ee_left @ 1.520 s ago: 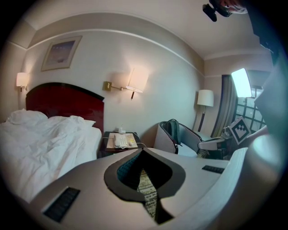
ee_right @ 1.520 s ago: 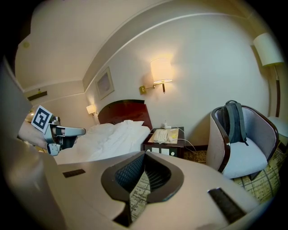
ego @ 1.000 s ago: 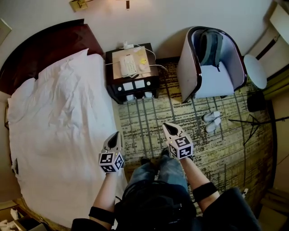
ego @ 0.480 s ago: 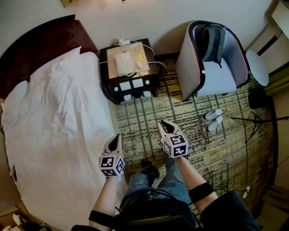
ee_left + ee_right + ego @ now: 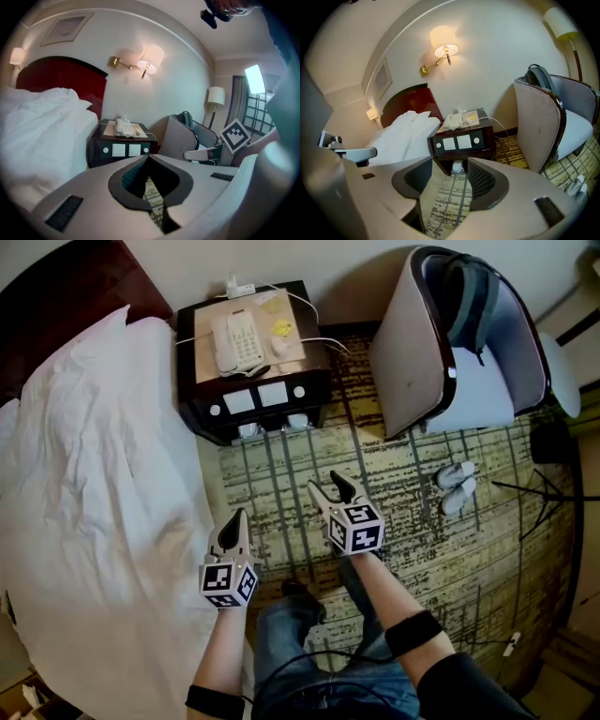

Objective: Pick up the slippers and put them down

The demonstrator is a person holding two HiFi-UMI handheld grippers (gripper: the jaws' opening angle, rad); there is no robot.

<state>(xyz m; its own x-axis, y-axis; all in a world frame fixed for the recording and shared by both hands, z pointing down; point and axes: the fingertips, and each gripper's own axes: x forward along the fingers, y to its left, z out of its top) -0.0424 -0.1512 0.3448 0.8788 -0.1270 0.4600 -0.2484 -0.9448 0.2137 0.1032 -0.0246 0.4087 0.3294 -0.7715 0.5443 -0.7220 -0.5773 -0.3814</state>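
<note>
A pair of white slippers (image 5: 274, 426) lies under the front of the dark nightstand (image 5: 251, 399); one slipper (image 5: 457, 166) shows straight ahead in the right gripper view. A second white pair (image 5: 457, 486) lies on the carpet beside the armchair. My left gripper (image 5: 234, 519) is shut and holds nothing, hanging over the carpet next to the bed. My right gripper (image 5: 330, 488) points at the nightstand; its jaws have just been opening and stand apart with only carpet between them (image 5: 450, 183). Both grippers are well short of the slippers.
A white bed (image 5: 84, 484) fills the left side. On the nightstand are a telephone (image 5: 232, 339) and cables. A grey armchair (image 5: 469, 343) with a backpack stands at the right, with a tripod leg (image 5: 525, 488) near it. The person's legs (image 5: 309, 634) are below the grippers.
Both grippers have sunk toward the carpet and moved nearer the nightstand. The right gripper's jaws went from shut to open. The left stayed shut.
</note>
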